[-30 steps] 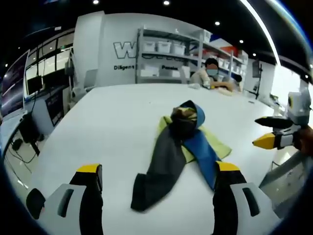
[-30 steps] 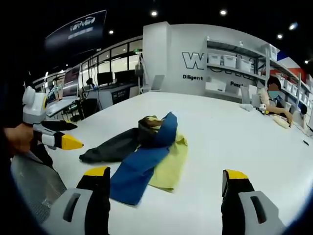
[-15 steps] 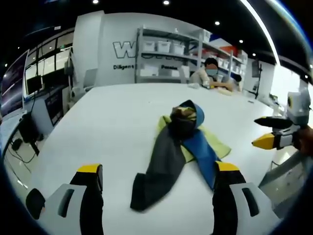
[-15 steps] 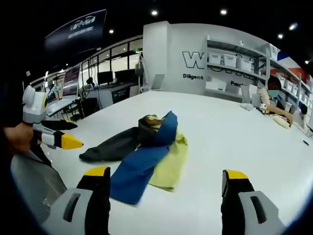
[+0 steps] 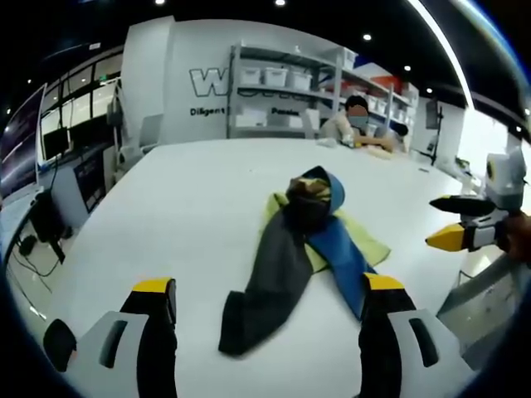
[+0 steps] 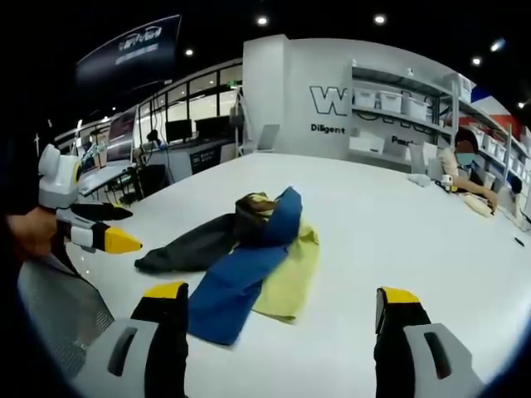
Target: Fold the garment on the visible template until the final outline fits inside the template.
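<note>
While the garment (image 5: 303, 249) is lying bunched on the white table (image 5: 191, 207), its dark grey, blue and yellow parts spreading toward the camera, the left gripper (image 5: 264, 311) is hovering near its closer end with jaws standing wide and nothing between them. Beside it, the right gripper (image 6: 282, 319) is likewise hanging wide apart and unladen.
</note>
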